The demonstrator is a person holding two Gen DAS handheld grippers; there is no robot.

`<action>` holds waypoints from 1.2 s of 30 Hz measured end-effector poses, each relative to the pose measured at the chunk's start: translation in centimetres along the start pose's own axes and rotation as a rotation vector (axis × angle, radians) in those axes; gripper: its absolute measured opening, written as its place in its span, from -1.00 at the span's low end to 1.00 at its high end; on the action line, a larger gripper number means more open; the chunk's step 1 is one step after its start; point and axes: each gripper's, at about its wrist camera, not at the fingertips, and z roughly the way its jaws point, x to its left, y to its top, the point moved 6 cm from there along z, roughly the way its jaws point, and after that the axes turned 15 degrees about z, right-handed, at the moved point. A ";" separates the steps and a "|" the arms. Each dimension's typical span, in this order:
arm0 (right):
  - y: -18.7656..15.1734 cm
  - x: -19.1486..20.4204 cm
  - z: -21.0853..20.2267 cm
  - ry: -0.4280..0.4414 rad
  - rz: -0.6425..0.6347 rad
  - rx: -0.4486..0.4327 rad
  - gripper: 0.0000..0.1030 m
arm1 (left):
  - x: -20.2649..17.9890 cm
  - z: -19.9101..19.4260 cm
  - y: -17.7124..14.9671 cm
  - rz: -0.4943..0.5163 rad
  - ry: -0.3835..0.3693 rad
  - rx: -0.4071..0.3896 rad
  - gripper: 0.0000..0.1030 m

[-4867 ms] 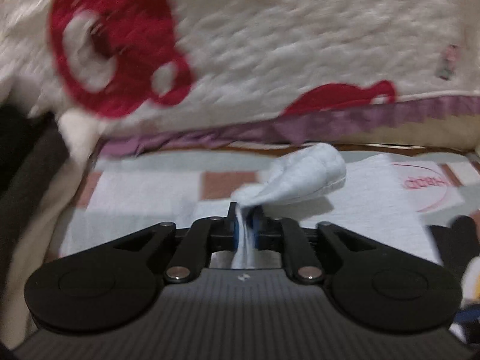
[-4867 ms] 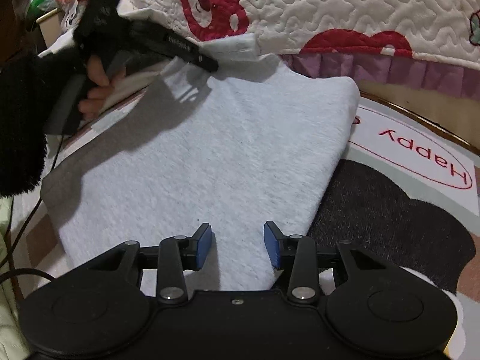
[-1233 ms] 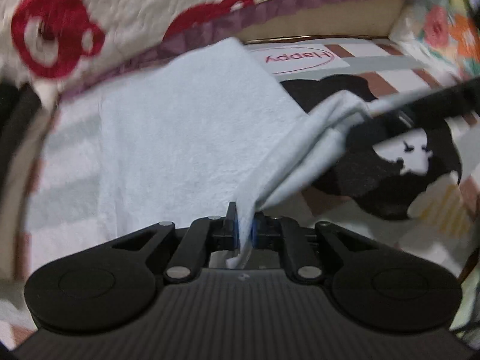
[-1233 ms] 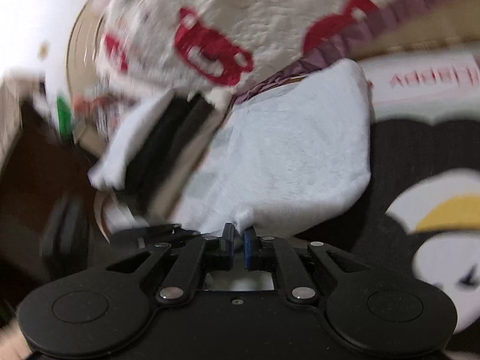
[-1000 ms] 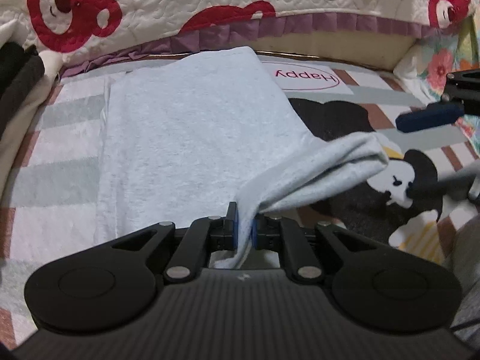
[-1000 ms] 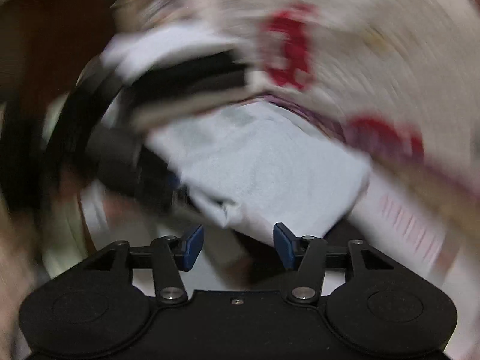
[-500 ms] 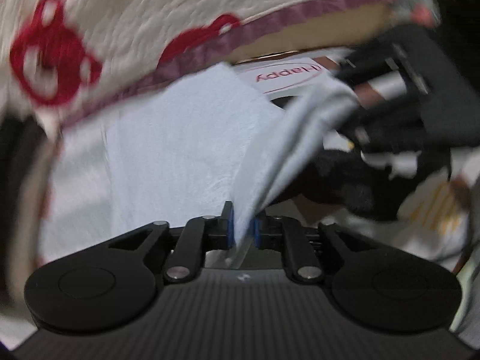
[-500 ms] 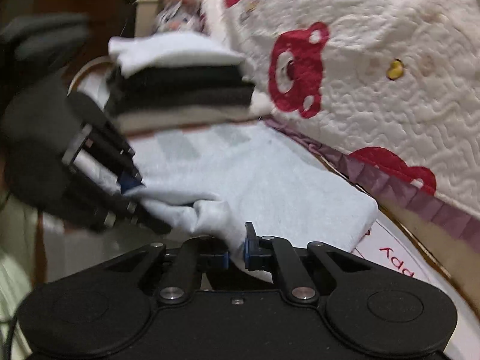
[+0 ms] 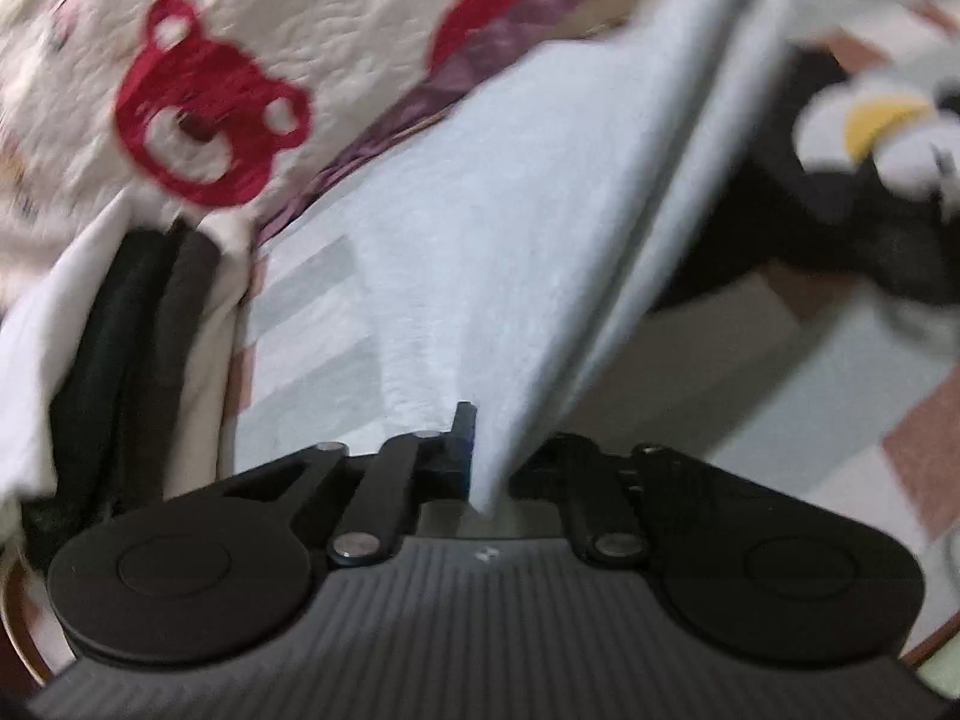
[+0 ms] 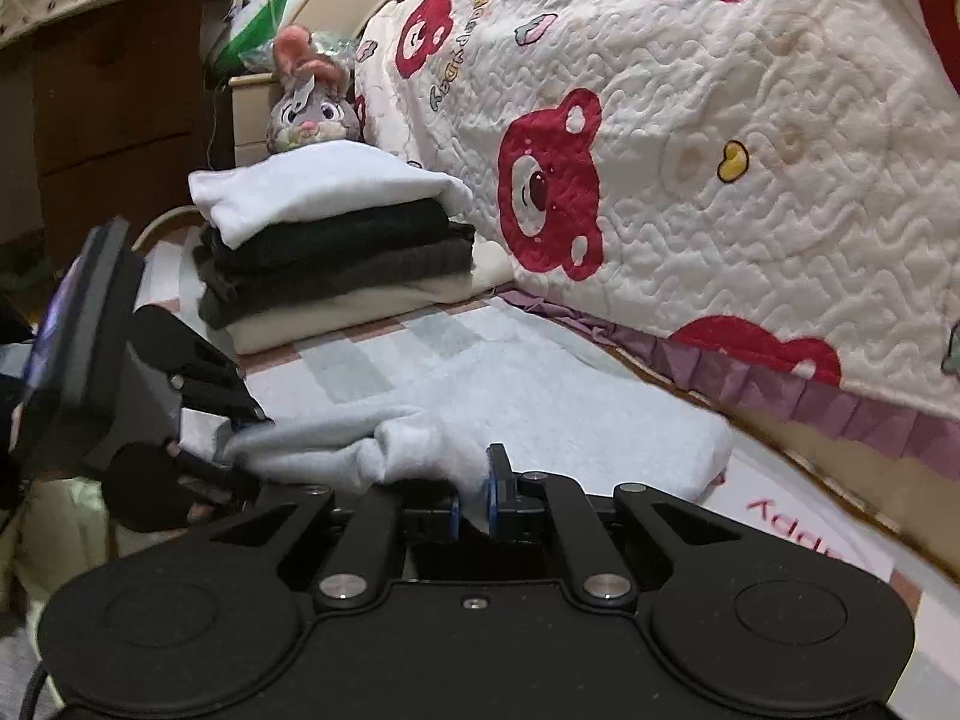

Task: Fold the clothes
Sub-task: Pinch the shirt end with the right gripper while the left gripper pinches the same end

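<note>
- A patterned mat (image 10: pixel 372 360) is lying on the floor beside a bed draped in a bear-print quilt (image 10: pixel 750 150).
- The light grey garment (image 10: pixel 540 396) is lying partly flat on the mat, its near edge lifted.
- The left gripper (image 9: pixel 486 456) is pinching one corner of that edge, jaws nearly together on the cloth.
- The right gripper (image 10: pixel 474 504) is clamping the neighbouring corner likewise, probably so both can carry the edge over for a fold.
- A stack of folded clothes (image 10: pixel 336 252) is sitting just beyond the garment, seemingly finished pieces.
- The right view alone is showing a plush rabbit (image 10: pixel 309 102); the left, blurred, is showing cloth stretched taut.
</note>
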 end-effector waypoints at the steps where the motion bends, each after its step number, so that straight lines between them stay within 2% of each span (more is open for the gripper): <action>1: 0.0 0.3 -0.7 0.013 0.002 -0.008 -0.81 | 0.8 -0.8 0.0 -0.041 -0.015 -0.014 -0.86; 3: -0.1 1.1 -2.2 0.038 0.003 -0.021 -0.80 | 2.2 -2.5 0.0 -0.104 -0.037 -0.035 -0.87; 7: -0.6 2.8 -5.1 0.092 0.004 0.009 -0.80 | 2.6 -6.7 -0.2 -0.075 -0.025 -0.021 -0.87; 11: -2.6 3.6 -7.0 0.220 0.114 0.152 -0.80 | 0.5 -10.1 -1.0 -0.012 -0.041 0.019 -0.87; 13: -3.0 3.7 -8.1 0.222 0.146 0.164 -0.80 | -0.6 -11.7 -1.4 0.012 -0.049 0.033 -0.87; 16: -3.3 2.8 -9.0 0.224 0.236 0.172 -0.80 | -2.3 -13.3 -2.0 -0.008 -0.051 0.015 -0.87; 18: -3.5 1.9 -8.8 0.226 0.307 0.177 -0.80 | -2.7 -13.1 -2.2 -0.025 -0.041 0.010 -0.86; 21: -3.0 0.8 -7.2 0.217 0.349 0.169 -0.80 | -2.0 -11.7 -1.9 -0.050 -0.016 0.016 -0.86; 25: -1.3 -0.7 -5.7 0.232 0.412 0.114 -0.80 | 0.0 -9.9 0.2 -0.071 0.016 -0.022 -0.87; 29: -0.6 -2.2 -5.6 0.199 0.397 0.054 -0.81 | 1.0 -8.2 2.5 -0.108 -0.022 -0.049 -0.88; 32: -0.6 -3.3 -5.0 0.161 0.409 0.054 -0.81 | 1.3 -7.1 4.1 -0.120 -0.058 -0.060 -0.89; 36: -0.2 -4.7 -4.5 0.136 0.468 0.038 -0.81 | 1.0 -5.8 5.9 -0.007 -0.026 -0.063 -0.89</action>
